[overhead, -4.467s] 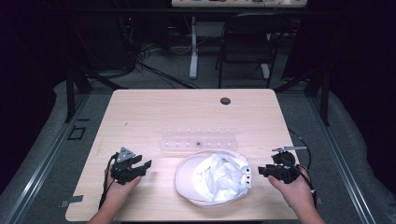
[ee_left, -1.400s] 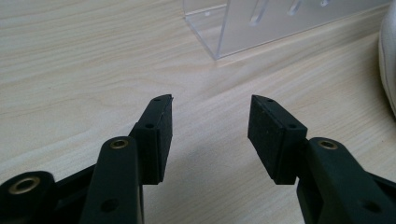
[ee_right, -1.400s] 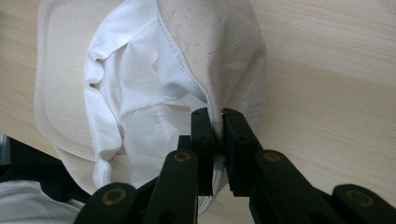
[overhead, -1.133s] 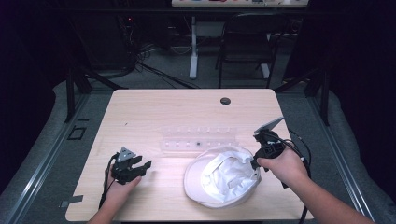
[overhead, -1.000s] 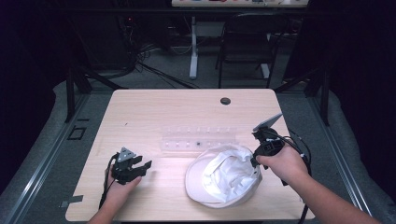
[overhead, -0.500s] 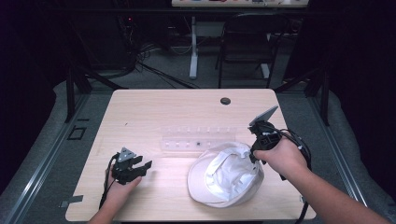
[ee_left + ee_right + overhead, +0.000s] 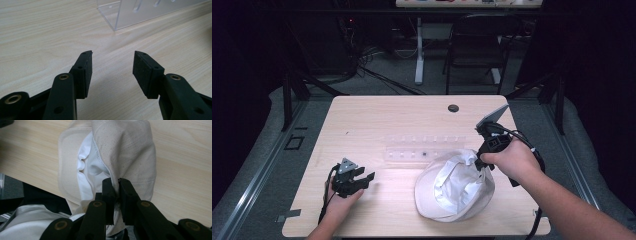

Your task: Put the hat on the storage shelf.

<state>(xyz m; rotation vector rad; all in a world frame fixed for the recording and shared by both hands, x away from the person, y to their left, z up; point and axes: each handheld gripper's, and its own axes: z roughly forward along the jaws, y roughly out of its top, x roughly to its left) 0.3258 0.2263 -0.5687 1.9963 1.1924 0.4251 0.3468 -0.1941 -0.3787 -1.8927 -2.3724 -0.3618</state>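
We are pinching the rim of the white cap between the clenched fingers of our right gripper, its crown hanging below them onto the wooden table, while our left gripper is resting released, fingers apart over bare wood.

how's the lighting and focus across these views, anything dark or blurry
High view: wooden table brightly lit, surroundings nearly black. Left gripper view: soft glare on the wood, clear acrylic rack slightly soft. Right gripper view: white cap evenly lit, the near jaws slightly blurred.
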